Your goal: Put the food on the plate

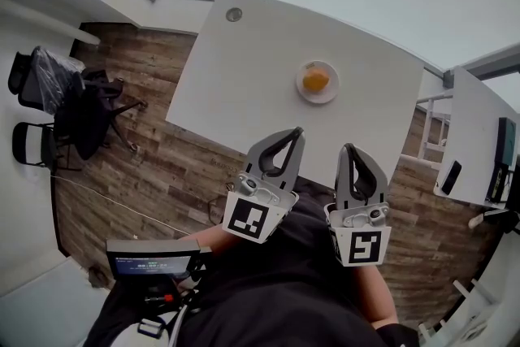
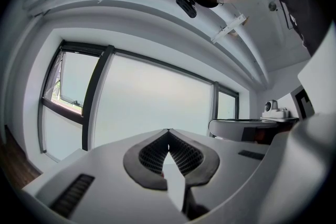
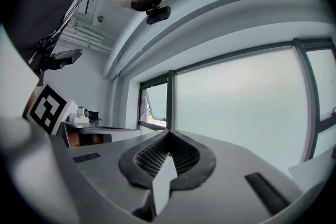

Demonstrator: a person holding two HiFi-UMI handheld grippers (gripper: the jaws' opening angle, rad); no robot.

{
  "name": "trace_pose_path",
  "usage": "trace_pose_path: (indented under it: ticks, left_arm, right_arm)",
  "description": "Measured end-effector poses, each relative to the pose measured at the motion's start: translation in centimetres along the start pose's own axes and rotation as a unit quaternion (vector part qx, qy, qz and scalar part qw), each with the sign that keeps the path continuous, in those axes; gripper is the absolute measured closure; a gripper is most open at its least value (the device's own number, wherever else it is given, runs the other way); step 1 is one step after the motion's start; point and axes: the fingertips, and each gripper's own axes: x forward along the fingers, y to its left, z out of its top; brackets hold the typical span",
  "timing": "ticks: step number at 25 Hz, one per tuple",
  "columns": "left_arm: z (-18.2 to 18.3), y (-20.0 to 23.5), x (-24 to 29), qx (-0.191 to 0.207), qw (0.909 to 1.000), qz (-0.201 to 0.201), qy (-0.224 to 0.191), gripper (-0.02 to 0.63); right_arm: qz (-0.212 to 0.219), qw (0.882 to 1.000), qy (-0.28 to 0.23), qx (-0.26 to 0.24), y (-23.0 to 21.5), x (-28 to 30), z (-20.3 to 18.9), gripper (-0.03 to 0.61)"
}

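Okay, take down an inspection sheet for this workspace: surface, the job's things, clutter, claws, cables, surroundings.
Surface: white table, with a round grommet near its far corner.
Job's things: orange food already lies on the white plate.
Clutter: nothing seen on the table.
Claws: left claw and right claw are both shut and empty, held by the table's near edge.
Cables: a thin line, probably a cable, crosses the wooden floor.
Surroundings: black chairs at left, large windows, second desk at right.
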Motion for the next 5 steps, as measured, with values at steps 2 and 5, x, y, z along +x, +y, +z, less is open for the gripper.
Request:
trace_pose_path:
  ticks: [2,5]
  left_arm:
    - [0.04,0.2,0.27,-0.003,1.0,0.001,0.0,0.607]
    - [0.19,0.35,0.41,-0.002,1.0,0.002,0.0,0.607]
  right_arm:
    - [-0.004,1.0,0.005,0.005,-0.33,0.25,-0.22,0.571]
    - [-0.009,1.0,0.001,0.011,-0.64,0.45,-0.14,0.571]
